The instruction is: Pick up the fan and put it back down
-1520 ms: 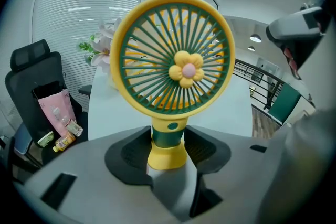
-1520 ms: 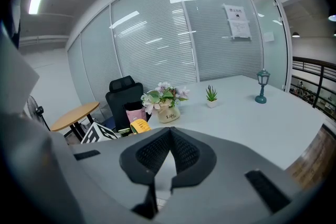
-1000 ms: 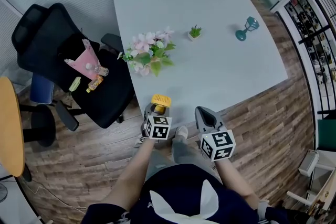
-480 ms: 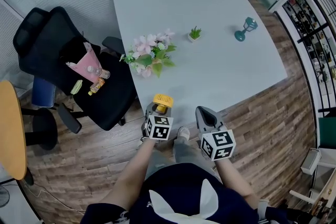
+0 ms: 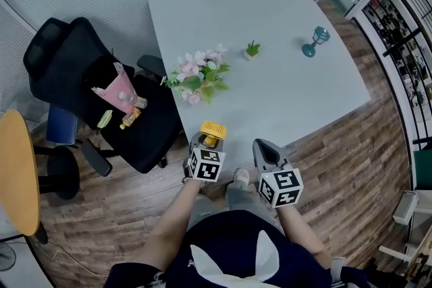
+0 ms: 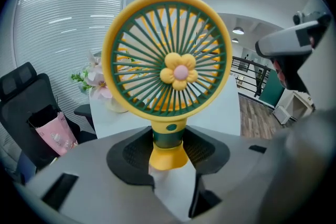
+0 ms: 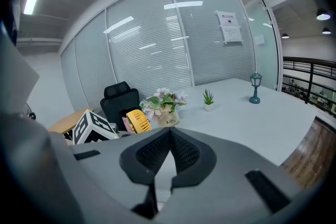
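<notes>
A small yellow fan (image 5: 212, 130) with a green grille and a flower hub is held upright in the air, just off the near corner of the white table (image 5: 290, 98). My left gripper (image 5: 208, 142) is shut on it. In the left gripper view the pads clamp the fan's (image 6: 168, 55) green and yellow stem at my left gripper (image 6: 169, 152). My right gripper (image 5: 266, 149) hangs beside it to the right, apart from the fan. In the right gripper view the jaws of my right gripper (image 7: 169, 150) meet with nothing between them, and the fan (image 7: 137, 120) shows at the left.
On the table stand a flower bouquet (image 5: 200, 74), a small potted plant (image 5: 252, 49) and a teal lantern figure (image 5: 316, 41). A black office chair (image 5: 74, 71) with a pink bag (image 5: 120, 92) is to the left. An orange round table (image 5: 13, 172) is at the far left.
My left gripper has risen a little with the fan still in its grip. The head view has shifted slightly. My right gripper has stayed put.
</notes>
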`<state>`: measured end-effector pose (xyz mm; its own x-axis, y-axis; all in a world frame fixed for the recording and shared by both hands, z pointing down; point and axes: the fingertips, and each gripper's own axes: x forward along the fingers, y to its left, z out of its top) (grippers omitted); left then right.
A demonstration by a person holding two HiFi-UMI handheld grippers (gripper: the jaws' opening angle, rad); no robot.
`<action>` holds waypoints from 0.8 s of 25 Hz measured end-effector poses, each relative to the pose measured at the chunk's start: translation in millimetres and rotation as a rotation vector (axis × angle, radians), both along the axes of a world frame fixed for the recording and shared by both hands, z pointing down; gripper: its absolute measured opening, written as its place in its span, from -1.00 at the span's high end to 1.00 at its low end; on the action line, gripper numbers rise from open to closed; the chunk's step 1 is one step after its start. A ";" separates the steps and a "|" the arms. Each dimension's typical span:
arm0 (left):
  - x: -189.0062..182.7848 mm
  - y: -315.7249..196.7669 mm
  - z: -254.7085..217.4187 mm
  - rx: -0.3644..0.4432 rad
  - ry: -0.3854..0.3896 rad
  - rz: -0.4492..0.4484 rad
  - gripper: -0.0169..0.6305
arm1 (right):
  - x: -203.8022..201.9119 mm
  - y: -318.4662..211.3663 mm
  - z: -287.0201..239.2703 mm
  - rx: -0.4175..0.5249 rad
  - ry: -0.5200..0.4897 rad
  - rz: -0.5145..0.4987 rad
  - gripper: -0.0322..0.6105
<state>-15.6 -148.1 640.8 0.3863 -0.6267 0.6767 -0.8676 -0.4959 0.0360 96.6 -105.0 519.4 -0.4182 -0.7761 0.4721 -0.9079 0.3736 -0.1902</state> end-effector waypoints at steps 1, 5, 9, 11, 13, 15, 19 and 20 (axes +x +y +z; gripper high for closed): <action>-0.8 -0.3 -3.3 0.002 0.000 0.002 0.37 | -0.8 0.4 -0.6 0.002 -0.002 0.002 0.89; -5.1 -2.0 -17.6 0.012 -0.004 0.001 0.37 | -4.6 1.6 -4.0 0.012 -0.010 0.007 0.89; -9.5 -1.7 -35.3 0.015 0.012 -0.002 0.37 | -9.5 2.7 -9.6 0.024 -0.021 0.005 0.89; -12.0 -0.9 -44.9 0.020 0.022 -0.003 0.37 | -12.0 3.3 -11.3 0.028 -0.027 0.005 0.89; -15.3 0.3 -54.2 0.024 0.034 -0.005 0.37 | -14.9 4.4 -12.1 0.030 -0.037 0.005 0.89; -20.5 1.9 -63.5 0.027 0.043 -0.011 0.37 | -19.3 6.1 -13.8 0.035 -0.047 0.002 0.89; -33.1 4.9 -84.1 0.046 0.047 -0.014 0.37 | -31.5 8.9 -18.0 0.047 -0.060 -0.010 0.89; -35.8 5.9 -88.1 0.050 0.052 -0.012 0.37 | -34.9 9.5 -18.8 0.049 -0.063 -0.015 0.89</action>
